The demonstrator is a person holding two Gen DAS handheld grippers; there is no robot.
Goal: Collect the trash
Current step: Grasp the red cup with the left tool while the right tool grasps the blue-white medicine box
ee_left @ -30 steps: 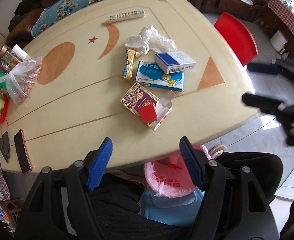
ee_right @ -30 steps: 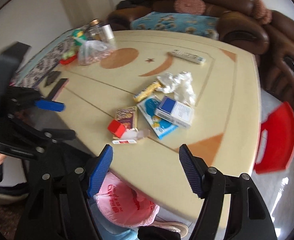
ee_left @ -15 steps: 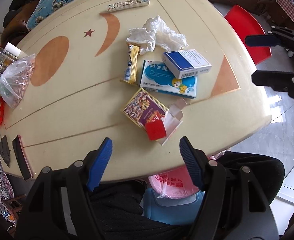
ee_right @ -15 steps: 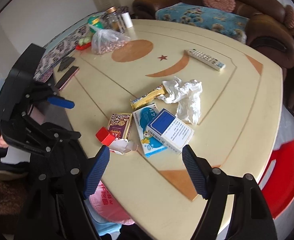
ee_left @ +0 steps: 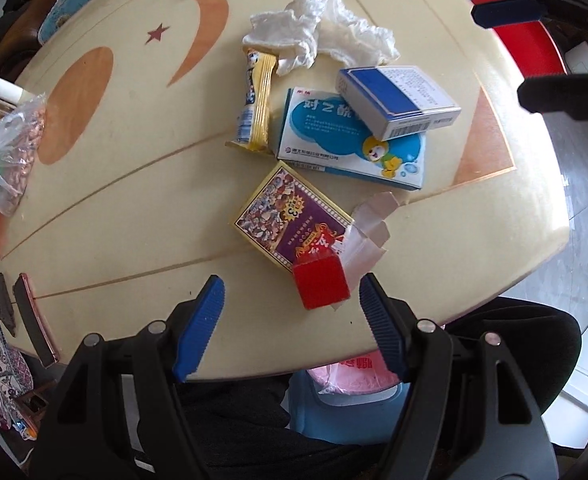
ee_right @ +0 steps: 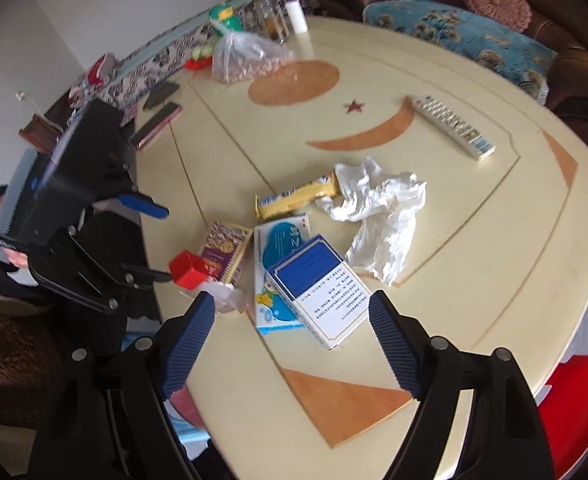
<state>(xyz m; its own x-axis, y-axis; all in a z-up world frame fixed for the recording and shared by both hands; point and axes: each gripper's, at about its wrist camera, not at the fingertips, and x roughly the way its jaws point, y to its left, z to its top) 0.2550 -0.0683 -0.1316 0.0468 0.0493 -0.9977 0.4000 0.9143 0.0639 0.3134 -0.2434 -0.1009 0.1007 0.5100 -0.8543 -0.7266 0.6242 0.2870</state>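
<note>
Looking at the small red box point(ee_left: 321, 283), I see it near the cream table's point(ee_left: 125, 200) front edge, against the purple carton point(ee_left: 294, 216), between my left gripper's point(ee_left: 291, 320) parted, empty jaws. My right gripper point(ee_right: 294, 340) is opening around the blue-and-white box point(ee_right: 321, 288), untouched.

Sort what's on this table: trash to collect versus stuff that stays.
Trash: crumpled tissue, yellow wrapper, blue-and-white box, cartoon medicine box, purple box, red box.

Staying: remote, phone, bag of peanuts, jars.
</note>
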